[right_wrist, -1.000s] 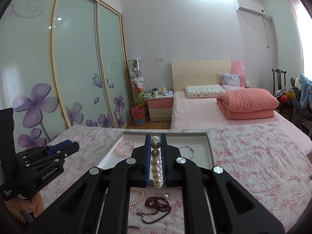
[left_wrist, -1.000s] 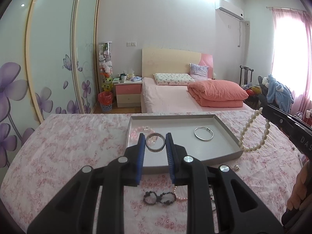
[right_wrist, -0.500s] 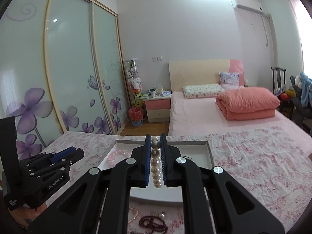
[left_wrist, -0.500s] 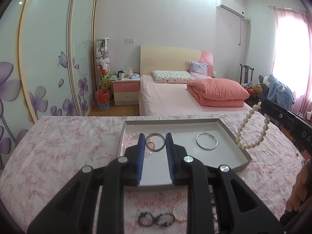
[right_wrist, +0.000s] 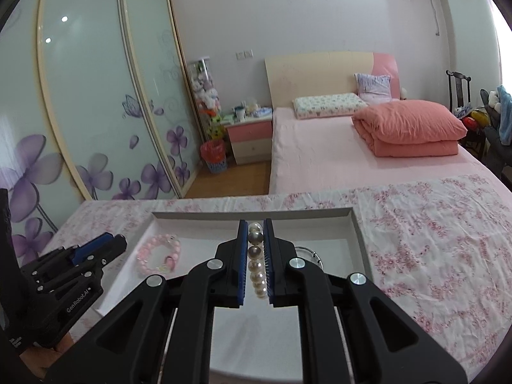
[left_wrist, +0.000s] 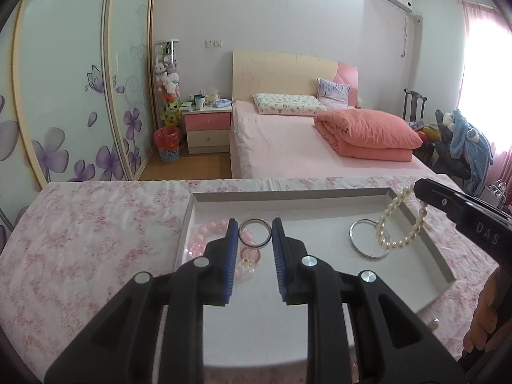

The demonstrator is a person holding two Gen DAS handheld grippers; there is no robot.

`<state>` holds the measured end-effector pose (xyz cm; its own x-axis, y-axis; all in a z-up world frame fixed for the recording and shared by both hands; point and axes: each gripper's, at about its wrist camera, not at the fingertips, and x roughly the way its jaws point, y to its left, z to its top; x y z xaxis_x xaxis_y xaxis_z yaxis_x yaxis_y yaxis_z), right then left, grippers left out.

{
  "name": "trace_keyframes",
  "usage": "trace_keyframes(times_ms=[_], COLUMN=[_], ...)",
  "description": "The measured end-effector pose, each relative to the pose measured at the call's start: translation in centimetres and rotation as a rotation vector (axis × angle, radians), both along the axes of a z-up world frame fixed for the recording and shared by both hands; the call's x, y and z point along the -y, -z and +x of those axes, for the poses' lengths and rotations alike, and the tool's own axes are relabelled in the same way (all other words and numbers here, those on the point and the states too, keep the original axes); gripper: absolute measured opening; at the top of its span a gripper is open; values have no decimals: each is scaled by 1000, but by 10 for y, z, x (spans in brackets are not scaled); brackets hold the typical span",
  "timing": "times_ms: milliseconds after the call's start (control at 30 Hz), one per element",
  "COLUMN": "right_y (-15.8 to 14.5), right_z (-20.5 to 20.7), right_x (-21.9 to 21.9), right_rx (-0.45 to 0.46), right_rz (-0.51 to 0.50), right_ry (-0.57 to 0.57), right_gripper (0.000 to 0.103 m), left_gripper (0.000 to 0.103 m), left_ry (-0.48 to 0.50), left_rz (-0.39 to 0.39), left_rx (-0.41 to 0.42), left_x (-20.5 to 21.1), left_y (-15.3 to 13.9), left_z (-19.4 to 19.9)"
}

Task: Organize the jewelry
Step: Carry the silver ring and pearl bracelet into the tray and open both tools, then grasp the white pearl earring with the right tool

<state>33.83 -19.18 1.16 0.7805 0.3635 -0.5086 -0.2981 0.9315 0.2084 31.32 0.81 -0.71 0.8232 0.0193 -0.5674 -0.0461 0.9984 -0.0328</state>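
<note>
My left gripper (left_wrist: 255, 224) is shut on a silver bangle (left_wrist: 255, 233) and holds it above the left part of the grey tray (left_wrist: 288, 197). A pink bead bracelet (left_wrist: 204, 238) lies in the tray below it. My right gripper (right_wrist: 255, 224) is shut on a pearl bracelet (right_wrist: 256, 268), which hangs over the tray's right part (left_wrist: 400, 220). A thin silver bangle (left_wrist: 364, 240) lies in the tray under the pearls. The pink bracelet (right_wrist: 158, 253) and the tray (right_wrist: 249, 214) also show in the right wrist view.
The tray rests on a table with a pink floral cloth (left_wrist: 89, 240). A small loose bead (left_wrist: 434, 321) lies on the cloth right of the tray. A bed (left_wrist: 320, 147), a nightstand (left_wrist: 208, 128) and wardrobe doors (left_wrist: 64, 80) stand beyond the table.
Both grippers have moved forward over the tray with their pieces still held. The dark bead bracelets on the cloth near the front have dropped out of view.
</note>
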Motion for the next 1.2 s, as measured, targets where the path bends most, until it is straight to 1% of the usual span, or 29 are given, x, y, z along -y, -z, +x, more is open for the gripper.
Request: trace_keyframes(times_ms=[100,167,233,267,300,500,667,1000,1067,1133,1200], right_y=[8,11,13,13,13,10,6,-3,-3,-1,5], right_z=[12,12,11,9,6,0,-8,-32,-39,-47,-57], right_x=[-3,-3,-1,2,4,12,15,24,29,35,43], right_rx=[-37,-50,-55,-52,-44,-34,-27,-8,-7,-11,-25], right_rz=[-6,-16,-13,-9,-6,-3,-6,-16,-25,-36,-45], right_ry=[-8,-3,0,7,15,36,40,45,45,47,51], right_gripper=[11,12,24,37,41,41,41,41,41,41,41], left_gripper=[22,22,24,24,27,28,28,29,30,34,35], left_ry=[-2,-6,-18,-23,-29,-76,-110,-116,-112,-112,-106], left_rz=[-3,-12,-24,-33,-41,-68,-64,-64,-63,-62,-62], left_rx=[-22,-39,-46,-50,-51,-41,-29,-24,-26,-27,-32], left_x=[1,-1,-5,-8,-12,-35,-48,-53,-54,-54,-55], left_y=[8,13,16,17,18,11,2,-7,-7,-6,-4], left_z=[13,19,22,23,23,17,1,-29,-39,-48,-59])
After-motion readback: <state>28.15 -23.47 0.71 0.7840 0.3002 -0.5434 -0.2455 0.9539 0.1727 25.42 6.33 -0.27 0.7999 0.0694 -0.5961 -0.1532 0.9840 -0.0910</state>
